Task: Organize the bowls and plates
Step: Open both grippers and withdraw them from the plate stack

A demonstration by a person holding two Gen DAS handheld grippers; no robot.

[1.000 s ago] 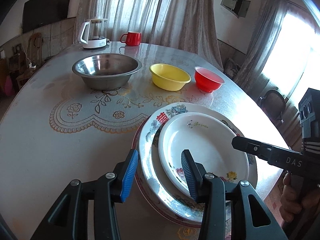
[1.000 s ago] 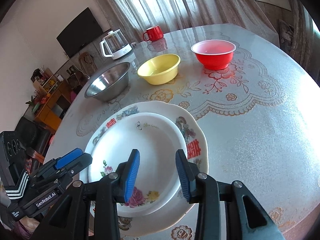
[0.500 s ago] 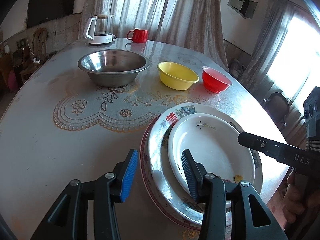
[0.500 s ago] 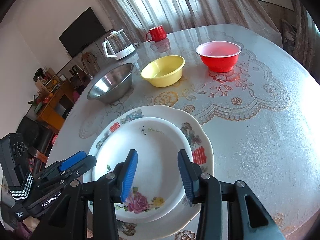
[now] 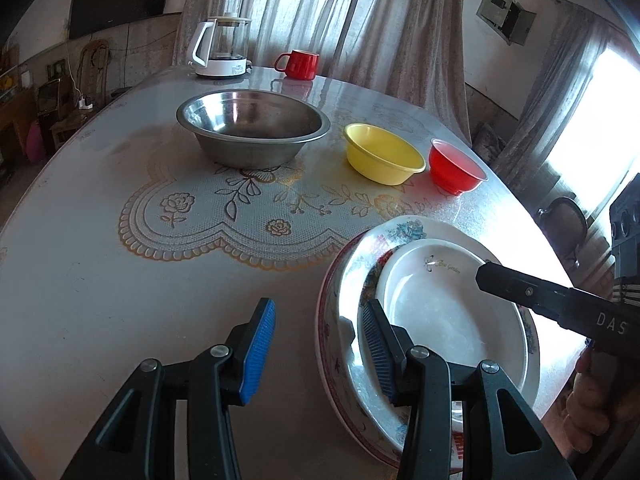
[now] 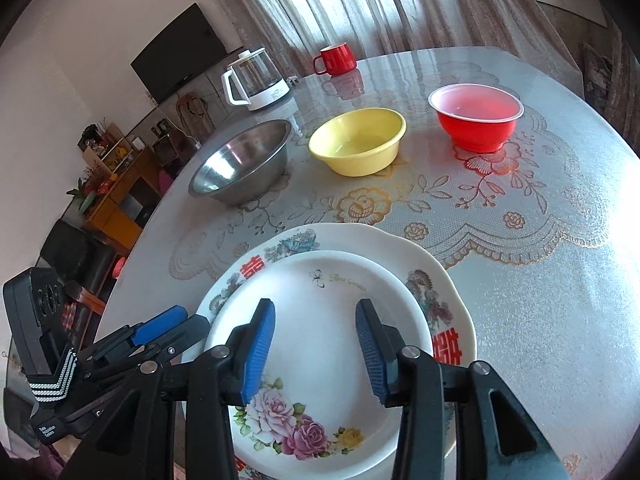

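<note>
A small white rose plate [image 6: 316, 300] lies in a larger flowered plate [image 6: 436, 292]; a red-rimmed plate [image 5: 325, 328] shows beneath them. My right gripper [image 6: 316, 352] hovers open above the small plate, nothing between its pads. My left gripper [image 5: 318, 350] stands open at the stack's left edge, its right finger over the large plate's rim and its left finger over bare table. Farther back stand a steel bowl [image 5: 252, 128], a yellow bowl [image 5: 382, 156] and a red bowl [image 5: 456, 168], each alone.
A glass kettle [image 5: 222, 48] and a red mug [image 5: 300, 64] stand at the table's far edge. The plate stack sits close to the near edge of the round table [image 5: 100, 260]. A hand [image 5: 588, 408] holds the right gripper's handle.
My left gripper has shifted left, so the stack's edge now lies under its right finger instead of between the fingers. My right gripper's jaws stand slightly wider and it has moved further over the small plate.
</note>
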